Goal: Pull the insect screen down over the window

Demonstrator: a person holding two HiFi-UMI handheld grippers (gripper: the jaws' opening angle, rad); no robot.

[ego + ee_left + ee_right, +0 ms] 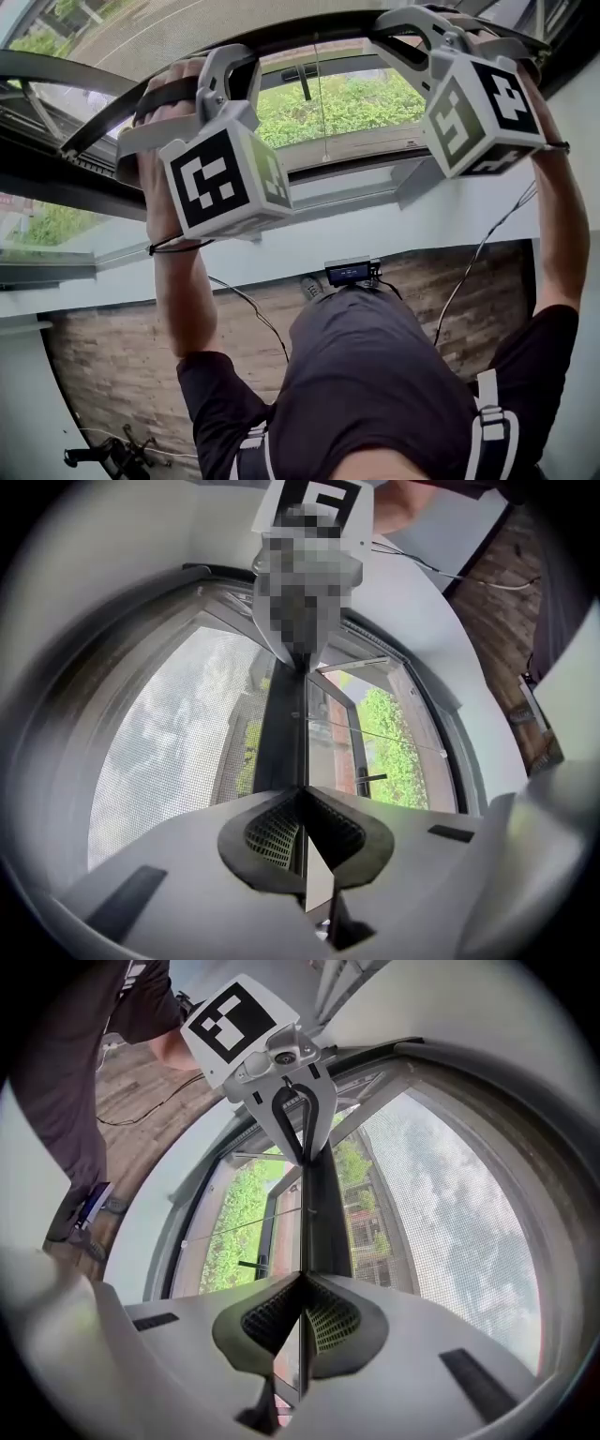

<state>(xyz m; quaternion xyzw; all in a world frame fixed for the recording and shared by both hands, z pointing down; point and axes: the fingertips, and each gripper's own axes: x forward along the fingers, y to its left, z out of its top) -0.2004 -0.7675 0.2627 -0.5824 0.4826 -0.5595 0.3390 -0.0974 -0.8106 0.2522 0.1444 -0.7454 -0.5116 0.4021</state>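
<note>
The insect screen's grey mesh fills the top of the window, and its dark bottom bar arcs across in the head view. My left gripper is shut on that bar at its left part. My right gripper is shut on it further right. In the left gripper view the shut jaws pinch the bar's thin edge, with mesh to the left. In the right gripper view the gripper clamps the same bar, with mesh on the right.
Below the bar the window is uncovered, with green shrubs outside, a dark window handle and a thin cord. A white sill and wood floor lie below. Cables hang from both grippers.
</note>
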